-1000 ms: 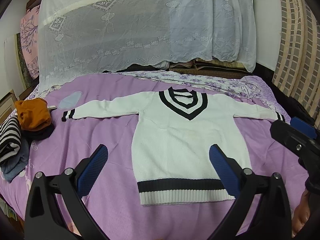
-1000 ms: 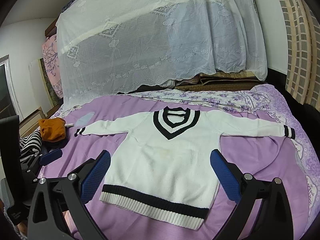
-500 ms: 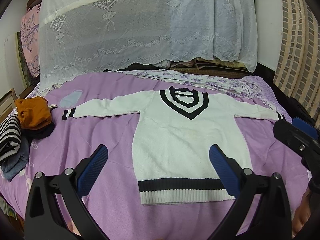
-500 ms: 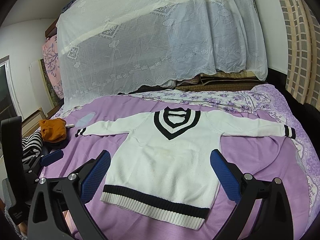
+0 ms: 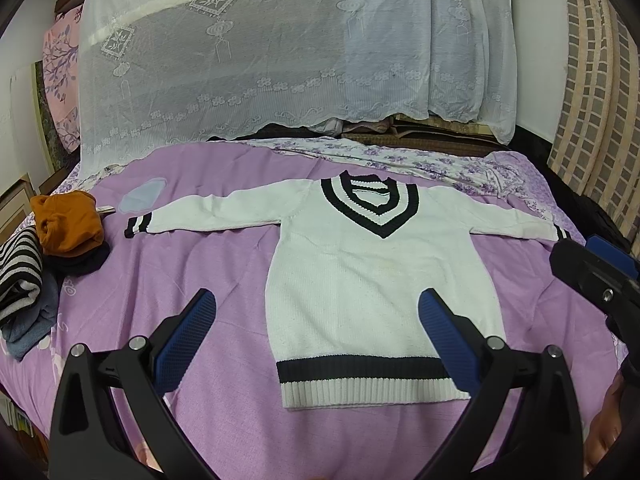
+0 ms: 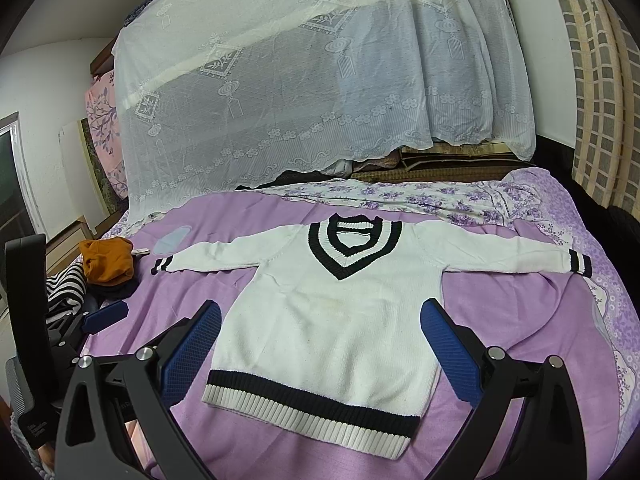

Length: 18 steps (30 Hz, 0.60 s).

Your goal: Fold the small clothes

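A small white sweater (image 5: 376, 280) with a black-striped V-neck, cuffs and hem lies flat, face up, on the purple bedspread (image 5: 192, 276), both sleeves spread out sideways. It also shows in the right wrist view (image 6: 336, 320). My left gripper (image 5: 316, 336) is open and empty, held above the sweater's lower left part. My right gripper (image 6: 320, 344) is open and empty, above the sweater's hem. The right gripper's fingers (image 5: 592, 268) show at the right edge of the left wrist view, near the right cuff.
A pile of folded clothes lies at the bed's left edge: an orange piece (image 5: 66, 220), a striped one (image 5: 18, 268) and a blue-grey one. A lace cover (image 5: 280, 60) drapes the stack behind the bed. A floral sheet (image 5: 400, 160) lies beyond the collar.
Both views have shifted only slightly; the sweater lies as before and both grippers stay open.
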Available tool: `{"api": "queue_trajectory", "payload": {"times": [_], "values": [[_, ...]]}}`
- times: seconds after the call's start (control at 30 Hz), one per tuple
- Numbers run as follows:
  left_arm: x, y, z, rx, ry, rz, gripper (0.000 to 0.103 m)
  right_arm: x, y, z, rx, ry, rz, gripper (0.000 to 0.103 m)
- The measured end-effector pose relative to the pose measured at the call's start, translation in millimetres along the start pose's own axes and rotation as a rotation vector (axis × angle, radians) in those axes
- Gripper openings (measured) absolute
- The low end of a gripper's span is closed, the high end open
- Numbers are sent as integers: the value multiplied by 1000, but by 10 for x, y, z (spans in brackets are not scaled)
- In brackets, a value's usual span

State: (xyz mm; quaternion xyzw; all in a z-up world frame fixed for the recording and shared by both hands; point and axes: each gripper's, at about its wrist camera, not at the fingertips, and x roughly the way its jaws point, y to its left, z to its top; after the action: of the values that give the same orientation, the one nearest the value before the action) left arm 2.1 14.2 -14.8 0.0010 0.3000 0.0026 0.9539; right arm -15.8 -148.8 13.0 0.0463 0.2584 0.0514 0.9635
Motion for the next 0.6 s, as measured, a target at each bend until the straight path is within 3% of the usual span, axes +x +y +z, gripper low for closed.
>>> {"api": "queue_trajectory", "payload": {"times": [0.6], "values": [[8,41,-21,0,4,-2,99,3,5,2,2,2,2,100]]}}
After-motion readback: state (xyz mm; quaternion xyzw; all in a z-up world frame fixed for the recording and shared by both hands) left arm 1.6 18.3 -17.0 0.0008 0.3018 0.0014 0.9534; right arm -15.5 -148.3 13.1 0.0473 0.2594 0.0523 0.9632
